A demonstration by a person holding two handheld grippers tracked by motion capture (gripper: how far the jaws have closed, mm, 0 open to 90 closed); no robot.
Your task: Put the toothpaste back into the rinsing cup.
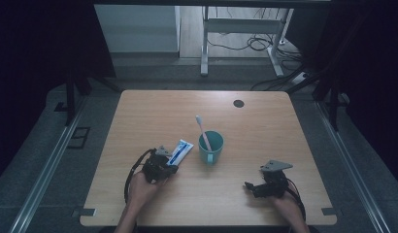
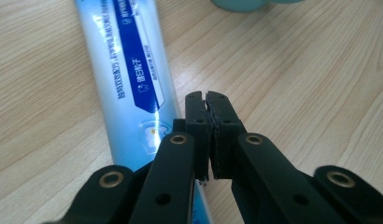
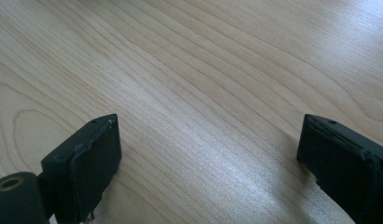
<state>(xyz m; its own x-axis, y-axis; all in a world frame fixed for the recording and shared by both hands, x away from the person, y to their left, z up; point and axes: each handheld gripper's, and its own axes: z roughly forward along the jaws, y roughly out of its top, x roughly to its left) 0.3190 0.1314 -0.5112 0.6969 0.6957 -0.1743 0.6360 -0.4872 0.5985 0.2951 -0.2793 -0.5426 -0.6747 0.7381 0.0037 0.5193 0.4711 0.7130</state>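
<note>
A white and blue toothpaste tube [image 1: 181, 150] lies flat on the wooden table [image 1: 265, 141], just left of a teal cup [image 1: 210, 149]. A pink toothbrush [image 1: 203, 131] stands in the cup, bristles up. My left gripper [image 1: 172, 168] rests at the tube's near end. In the left gripper view its jaws [image 2: 207, 95] are shut, pads pressed together, with the tube [image 2: 129, 70] running beside and under the left jaw. I see nothing clearly held between the pads. My right gripper [image 1: 248, 187] sits near the front right of the table and stands open [image 3: 208, 135] over bare wood.
The cup's base [image 2: 238, 3] shows at the top edge of the left gripper view. A dark round cable hole [image 1: 239, 103] lies near the table's far edge. Beyond the table stand a white desk frame and cables on the floor.
</note>
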